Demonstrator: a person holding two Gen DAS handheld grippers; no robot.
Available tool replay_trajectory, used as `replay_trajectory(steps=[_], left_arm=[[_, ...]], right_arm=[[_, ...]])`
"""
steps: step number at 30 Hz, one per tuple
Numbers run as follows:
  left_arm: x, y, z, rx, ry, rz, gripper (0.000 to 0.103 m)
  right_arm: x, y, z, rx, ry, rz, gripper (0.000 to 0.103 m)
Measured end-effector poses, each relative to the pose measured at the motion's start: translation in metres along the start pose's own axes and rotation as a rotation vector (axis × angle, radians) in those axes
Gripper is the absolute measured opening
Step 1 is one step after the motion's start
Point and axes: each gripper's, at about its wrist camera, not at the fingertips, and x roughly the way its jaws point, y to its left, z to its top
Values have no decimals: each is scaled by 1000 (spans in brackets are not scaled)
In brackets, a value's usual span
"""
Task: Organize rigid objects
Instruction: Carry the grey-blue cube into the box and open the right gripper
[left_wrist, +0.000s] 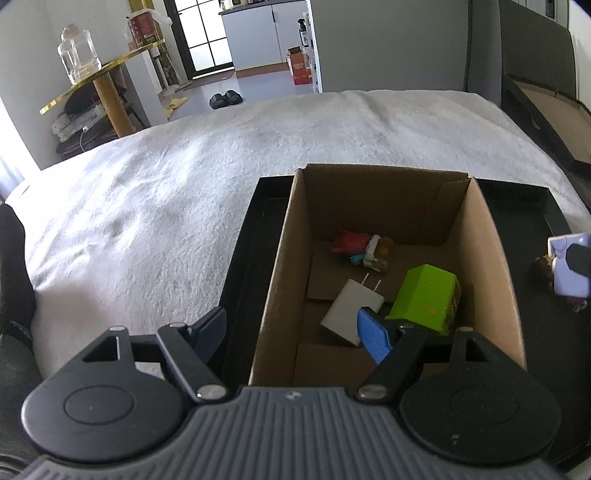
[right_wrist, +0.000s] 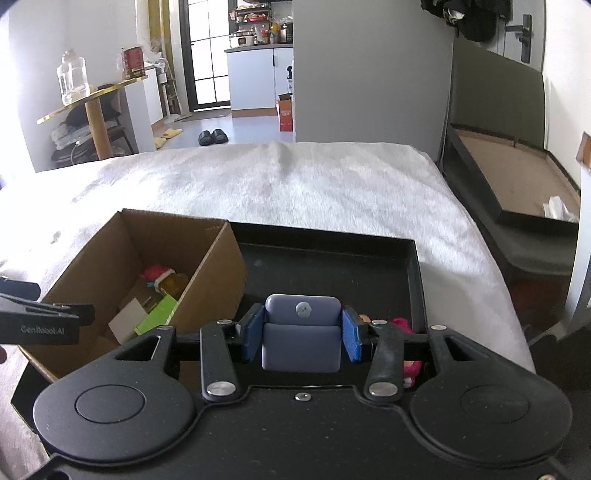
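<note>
The left gripper (left_wrist: 291, 328) hangs released and empty at the near left wall of the cardboard box (left_wrist: 280, 266), which already holds a white charger (left_wrist: 351, 306) and a green block (left_wrist: 424, 299) (likely sorted). Over the black tray (right_wrist: 410, 266), the right gripper (right_wrist: 301, 338) clasps a smooth, rounded lavender case (right_wrist: 301, 338), probably box-bound.

A bed under a white fuzzy blanket (right_wrist: 295, 192) carries 1 thing directly — a black tray (right_wrist: 412, 266), with a cardboard box (left_wrist: 280, 266) standing in it.
</note>
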Motion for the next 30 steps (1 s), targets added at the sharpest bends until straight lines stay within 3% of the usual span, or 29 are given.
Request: replay_trajectory(steps=[16,26,30], left_arm=[[4,29,-8,-123,-23,-84,73],[15,41,-15,-152,-24,-119,32],[16,40,-19,-137,-26,-147,21]], right_arm=[[-5,45,32,-105,-47,-1,43],[3,78,42,-157,-56,17,43],[6,91,43,-187,-58,26,43]])
